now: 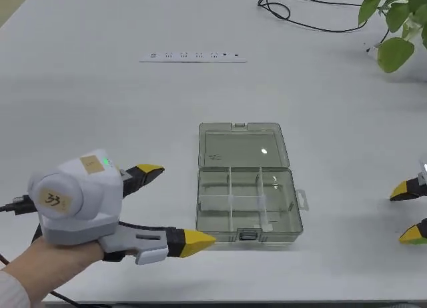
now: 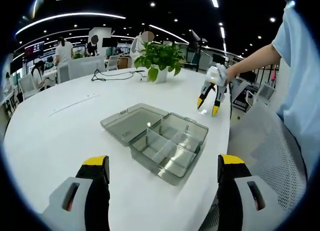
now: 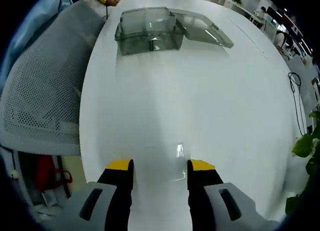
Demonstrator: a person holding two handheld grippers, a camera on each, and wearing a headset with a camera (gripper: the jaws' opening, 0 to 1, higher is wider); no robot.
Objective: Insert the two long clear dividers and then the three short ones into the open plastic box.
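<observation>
Plastic box [image 1: 280, 233] sits open near the middle of the white surface [image 1: 100, 108], between the two grippers. Its long axis runs left to right. The lid [image 1: 243, 147] is hinged on the far edge and lies flat, pointing away from the person. The latch [image 1: 247, 237] is on the near wall. Clear dividers [image 1: 231, 201] stand upright inside the tray and split it into compartments; the exact count cannot be told.

Left gripper [image 1: 180, 205] is held in a hand [image 1: 47, 268] at the near left, just beside the box. Its fingers are spread wide and grasp nothing; they point right, toward the box.

Right gripper [image 1: 405, 213] is at the right edge, apart from the box. Its fingers are released and point left. In the right gripper view, a clear flat piece [image 3: 176, 161] lies on the surface just ahead of the fingertips, roughly between them. Whether they touch it cannot be told.

Surrounding items:
- A white power strip [image 1: 193, 56] lies far of the box, well apart.
- A black cable [image 1: 293, 11] loops at the far edge.
- A potted plant [image 1: 397, 25] stands at the far right.
- A grey mesh chair [image 3: 45, 91] stands beside the near edge of the surface.
</observation>
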